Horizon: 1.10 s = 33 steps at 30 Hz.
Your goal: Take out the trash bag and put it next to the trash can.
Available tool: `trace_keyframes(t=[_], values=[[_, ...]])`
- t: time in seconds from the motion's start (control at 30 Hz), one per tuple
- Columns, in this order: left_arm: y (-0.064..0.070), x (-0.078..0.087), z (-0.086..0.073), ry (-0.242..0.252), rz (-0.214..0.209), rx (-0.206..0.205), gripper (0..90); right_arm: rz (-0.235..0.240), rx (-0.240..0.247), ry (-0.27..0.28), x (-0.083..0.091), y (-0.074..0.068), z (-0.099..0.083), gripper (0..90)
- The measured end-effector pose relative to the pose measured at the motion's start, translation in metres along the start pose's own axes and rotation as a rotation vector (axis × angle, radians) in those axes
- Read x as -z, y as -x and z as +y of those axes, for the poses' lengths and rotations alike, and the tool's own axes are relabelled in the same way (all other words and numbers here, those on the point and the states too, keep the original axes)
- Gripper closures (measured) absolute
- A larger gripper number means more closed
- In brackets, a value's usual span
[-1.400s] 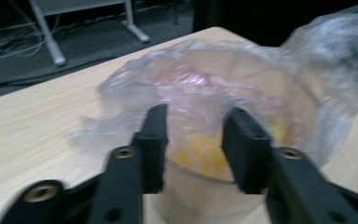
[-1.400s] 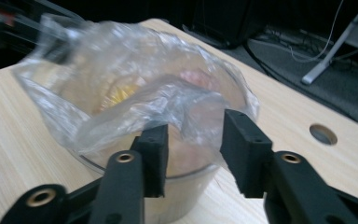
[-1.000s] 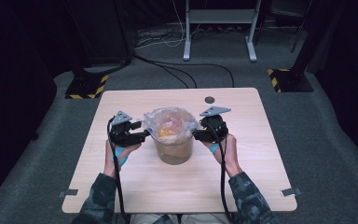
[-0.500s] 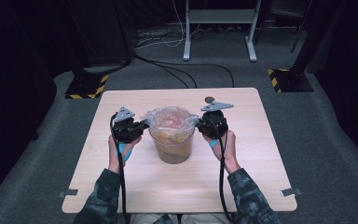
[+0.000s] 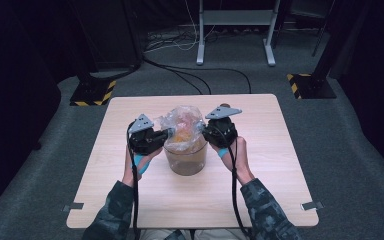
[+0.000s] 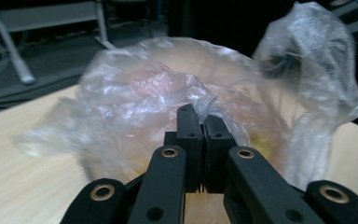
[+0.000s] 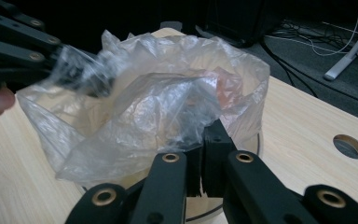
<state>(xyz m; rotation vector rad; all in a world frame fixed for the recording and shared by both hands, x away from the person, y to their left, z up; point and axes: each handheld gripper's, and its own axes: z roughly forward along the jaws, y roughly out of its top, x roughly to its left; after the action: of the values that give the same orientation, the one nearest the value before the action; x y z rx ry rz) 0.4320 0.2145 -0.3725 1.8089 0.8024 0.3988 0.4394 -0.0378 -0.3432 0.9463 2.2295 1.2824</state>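
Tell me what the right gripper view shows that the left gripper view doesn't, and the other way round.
Right gripper view alone: a round hole in the tabletop, cables on the floor, and the left gripper pinching the bag's far edge. Left gripper view alone: a grey metal stand on the floor behind the table. Both share the clear plastic bag lining the container, the wooden table, and that view's own jaws shut on a fold of the bag, as with the right gripper.

Lab or studio: dark curtains [image 5: 20, 75], hazard-taped stand bases [image 5: 91, 93], floor cables [image 5: 190, 75].
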Motion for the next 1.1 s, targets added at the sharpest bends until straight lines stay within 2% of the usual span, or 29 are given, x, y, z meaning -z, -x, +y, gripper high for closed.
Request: trace_keyframes(t=[0.13,0.27,0.37,0.43,0.57,0.67,0.8,1.0,1.1], values=[[0.0,-0.005,-0.008,-0.007,-0.053,0.04,76.0,0.013,0.023,-0.025,-0.005,-0.004,0.001,88.4],[-0.003,-0.01,-0.014,-0.026,-0.1,0.063,60.8,0.028,0.042,-0.05,-0.012,-0.006,0.002,88.3],[-0.002,-0.013,-0.015,-0.029,-0.134,0.065,54.0,0.031,0.062,-0.068,-0.018,-0.008,0.004,88.2],[0.0,-0.015,-0.014,-0.032,-0.149,0.047,49.9,0.031,0.07,-0.079,-0.022,-0.009,0.006,88.1],[0.008,-0.017,-0.011,-0.029,-0.152,0.015,43.3,0.039,0.077,-0.092,-0.024,-0.011,0.011,88.1],[0.014,-0.02,-0.009,-0.021,-0.143,-0.002,39.6,0.04,0.085,-0.096,-0.023,-0.011,0.015,88.1],[0.023,-0.026,-0.005,-0.027,-0.108,-0.043,37.2,0.05,0.086,-0.099,-0.023,-0.011,0.019,88.2],[0.038,-0.034,0.0,-0.036,-0.03,-0.123,33.3,0.106,0.074,-0.114,-0.025,-0.014,0.02,88.3],[0.042,-0.036,0.001,-0.022,0.002,-0.137,33.0,0.144,0.056,-0.118,-0.023,-0.016,0.019,88.3]])
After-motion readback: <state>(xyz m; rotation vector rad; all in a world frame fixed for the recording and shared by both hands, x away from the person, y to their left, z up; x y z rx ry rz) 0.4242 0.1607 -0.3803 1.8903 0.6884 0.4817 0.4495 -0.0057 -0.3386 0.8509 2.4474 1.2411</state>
